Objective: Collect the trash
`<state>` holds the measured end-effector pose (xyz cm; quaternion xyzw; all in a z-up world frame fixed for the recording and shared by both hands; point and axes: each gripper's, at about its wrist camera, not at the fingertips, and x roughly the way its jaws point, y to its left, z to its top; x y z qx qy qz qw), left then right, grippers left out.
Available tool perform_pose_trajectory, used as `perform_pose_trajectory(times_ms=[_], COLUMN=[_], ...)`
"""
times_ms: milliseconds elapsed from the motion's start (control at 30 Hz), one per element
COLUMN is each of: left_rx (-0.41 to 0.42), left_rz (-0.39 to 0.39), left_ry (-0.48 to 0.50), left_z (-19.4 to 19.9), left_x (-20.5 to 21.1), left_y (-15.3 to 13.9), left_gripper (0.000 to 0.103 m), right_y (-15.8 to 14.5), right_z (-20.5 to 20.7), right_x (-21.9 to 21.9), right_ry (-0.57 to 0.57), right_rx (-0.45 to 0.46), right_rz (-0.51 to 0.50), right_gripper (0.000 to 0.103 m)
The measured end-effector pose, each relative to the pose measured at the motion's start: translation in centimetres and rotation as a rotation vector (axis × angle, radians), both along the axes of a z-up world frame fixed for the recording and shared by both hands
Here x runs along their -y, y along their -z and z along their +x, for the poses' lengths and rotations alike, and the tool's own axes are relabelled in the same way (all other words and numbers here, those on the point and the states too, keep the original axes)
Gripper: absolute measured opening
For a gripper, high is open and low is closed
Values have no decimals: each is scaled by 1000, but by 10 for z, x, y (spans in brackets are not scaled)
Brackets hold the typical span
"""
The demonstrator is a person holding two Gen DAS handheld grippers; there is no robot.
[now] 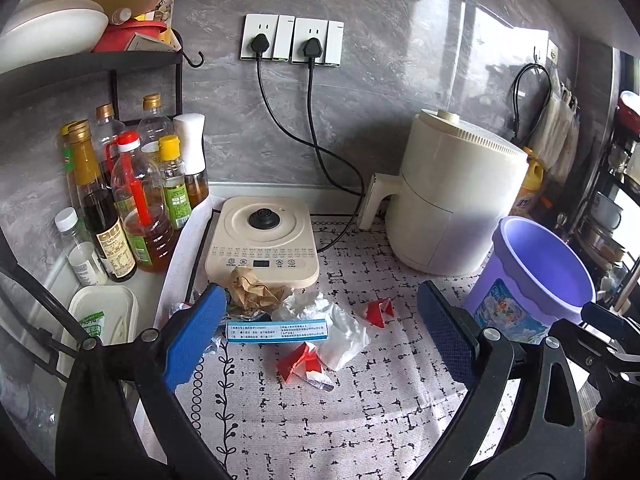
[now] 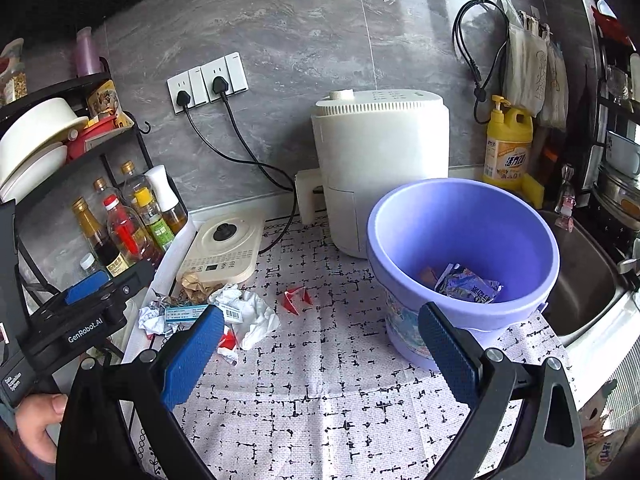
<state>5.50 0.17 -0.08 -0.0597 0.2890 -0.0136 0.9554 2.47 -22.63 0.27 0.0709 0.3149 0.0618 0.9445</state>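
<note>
A purple bin (image 2: pixel 464 240) stands on the patterned mat, with a crumpled blue wrapper (image 2: pixel 468 282) and an orange scrap inside; the left wrist view shows the bin (image 1: pixel 536 276) at the right. Trash lies in a heap by the kettle base: a brown paper ball (image 1: pixel 254 286), white tissue (image 1: pixel 332 326), a blue-and-white label strip (image 1: pixel 276 330), a red wrapper (image 1: pixel 304 362) and a red scrap (image 1: pixel 378 310). My left gripper (image 1: pixel 324 336) is open, just above the heap. My right gripper (image 2: pixel 320 350) is open over bare mat, left of the bin.
A cream kettle base (image 1: pixel 262 236) sits behind the heap, a white air fryer (image 1: pixel 456 196) beside it. Oil and sauce bottles (image 1: pixel 120 196) crowd the left under a dish rack. A sink (image 2: pixel 584 288) lies right of the bin. A hand (image 2: pixel 40 424) grips the left tool.
</note>
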Motion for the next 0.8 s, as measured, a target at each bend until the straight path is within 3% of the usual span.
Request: perform_pose_trajectory(times_ms=[233,300,533,700,800], left_rx=[-32,-56,-112,-122,-135], left_rz=[19,28,13,13,3], left_ry=[-78,-107,-180,-212,-226], left_z=[10,15,30,45,56], left_x=[-17,-23,-39,-40,-41], left_y=[11,15,25,34,42], left_gripper=[86,81,62,59,51], right_y=[13,19,34,44,51], right_z=[38,49,82,104,116], right_x=[-22,-30,-53,-66,-75], right_ry=[-119,-155,-287,-365,-412], right_rx=[-22,-42,-89,-112,-118], right_rz=[9,24,60,71,71], right_gripper=[94,86,79,71,67])
